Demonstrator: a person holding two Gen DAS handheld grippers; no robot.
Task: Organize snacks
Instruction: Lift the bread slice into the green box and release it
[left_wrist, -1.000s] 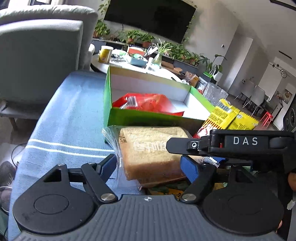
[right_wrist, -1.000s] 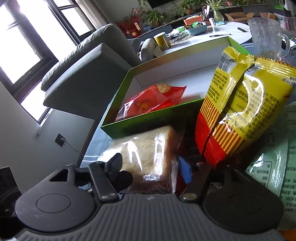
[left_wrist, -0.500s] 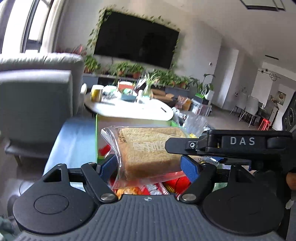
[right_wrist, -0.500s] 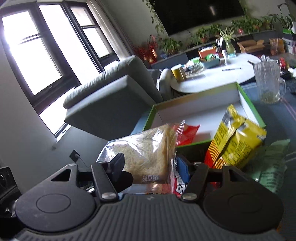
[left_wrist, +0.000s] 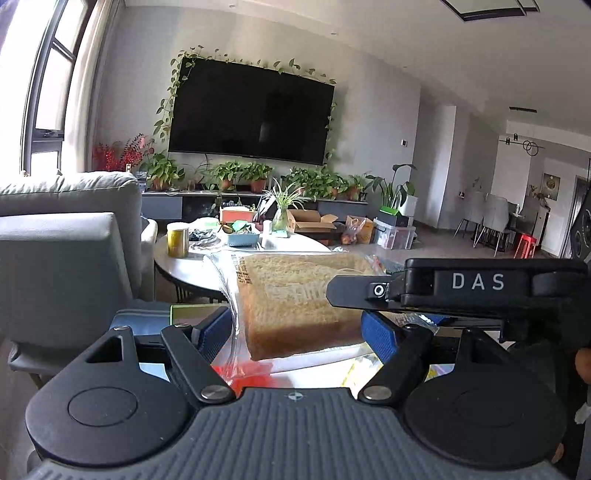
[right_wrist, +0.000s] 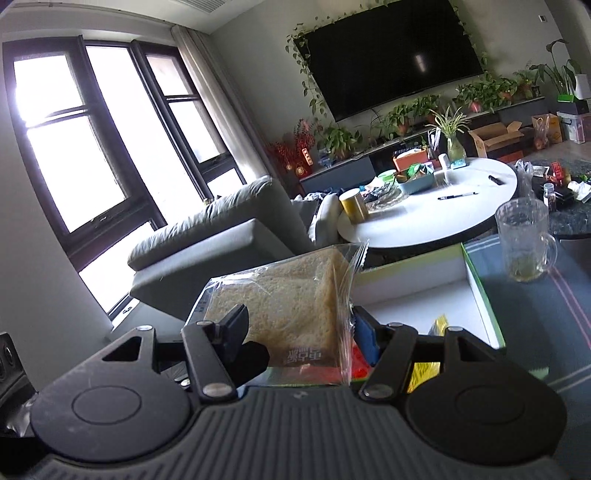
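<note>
The left hand-held gripper (left_wrist: 297, 326) and the right hand-held gripper (right_wrist: 297, 332) are both clamped on the same clear plastic bag of tan sliced bread (left_wrist: 295, 299) (right_wrist: 291, 310), their blue-padded fingers (left_wrist: 378, 334) pressing it from either side, and it hangs in the air above the worktop. Under and just beyond the bread lie a red snack packet (right_wrist: 360, 365) and a yellow snack packet (right_wrist: 424, 369) at the near edge of the open green cardboard box with a white inside (right_wrist: 484, 295). To the right of the box stands a clear glass mug (right_wrist: 524, 240) on the dark striped worktop cloth (right_wrist: 546, 317), and farther off are the round white table (right_wrist: 443, 214) and the grey sofa (right_wrist: 218, 236).
</note>
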